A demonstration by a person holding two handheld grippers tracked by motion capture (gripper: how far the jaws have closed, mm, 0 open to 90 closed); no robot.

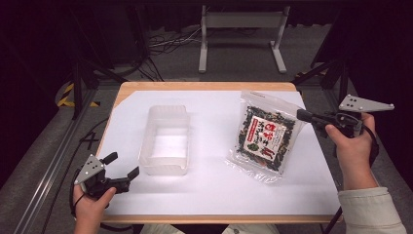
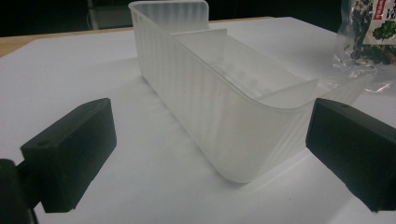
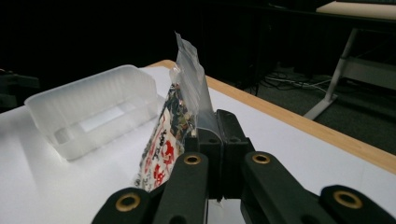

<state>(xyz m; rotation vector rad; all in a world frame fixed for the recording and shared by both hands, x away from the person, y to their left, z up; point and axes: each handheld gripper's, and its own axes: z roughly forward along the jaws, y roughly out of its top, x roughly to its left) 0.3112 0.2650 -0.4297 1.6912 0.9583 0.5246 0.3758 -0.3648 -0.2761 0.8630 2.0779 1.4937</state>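
Observation:
A clear snack bag [image 1: 265,134] with a red label and dark green contents hangs tilted over the right side of the table, its lower end near the white sheet. My right gripper [image 1: 302,115] is shut on the bag's right edge; in the right gripper view the jaws pinch the clear film [image 3: 205,122] of the bag [image 3: 170,140]. A translucent plastic bin [image 1: 164,140] stands empty left of centre. My left gripper [image 1: 122,165] rests open at the front left, pointing at the bin's near corner [image 2: 233,116], nothing between its jaws.
A white sheet [image 1: 214,190] covers the wooden table [image 1: 204,86]. Beyond the far edge stand a white metal frame [image 1: 241,34] and loose cables [image 1: 168,41] on the floor. The bag [image 2: 369,32] shows past the bin in the left gripper view.

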